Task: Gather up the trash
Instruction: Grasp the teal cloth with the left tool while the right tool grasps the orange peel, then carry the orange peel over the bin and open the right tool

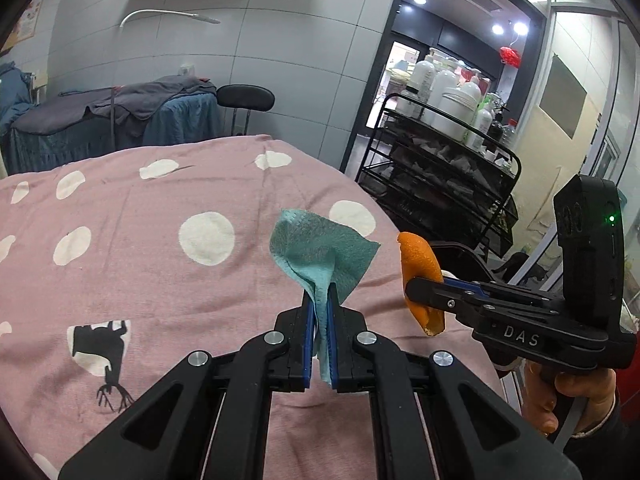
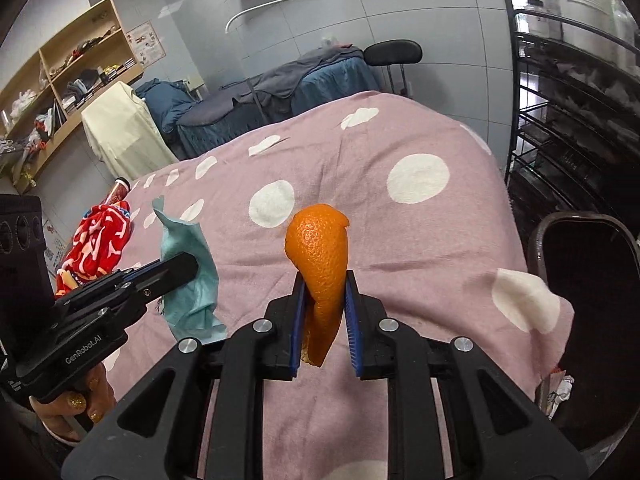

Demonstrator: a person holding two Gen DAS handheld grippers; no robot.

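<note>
Trash items in hand: two. The left gripper (image 1: 320, 320) has its fingers (image 1: 308, 332) closed flat on a crumpled teal paper towel (image 1: 320, 252), which stands up out of the grip and hangs a little below it. The right gripper (image 2: 326, 312) has its fingers (image 2: 298, 320) set narrow around a strip of orange peel (image 2: 320, 248); the peel rises above the fingertips and its lower end trails beneath them. Both items are clear of the bed (image 1: 160, 280) — a pink cover with white spots — and are carried above its near right part, the peel to the right of the towel.

Progress, as judged from these views:
- Pick-up of the towel and the peel appears complete.
- Deposit is not yet done. A dark bin (image 2: 584, 280) with an open rim stands just off the right edge of the bed, near the right gripper; it is the likely receptacle.
- A red patterned wrapper or cloth (image 2: 100, 240) lies at the far left of the bed with a small can (image 2: 120, 188) just beyond it. Whether these count as trash cannot be told.
- Some pale scraps (image 2: 560, 392) show low beside the bin; their nature is unclear.

The rest of the visible bed cover carries no other loose items.
</note>
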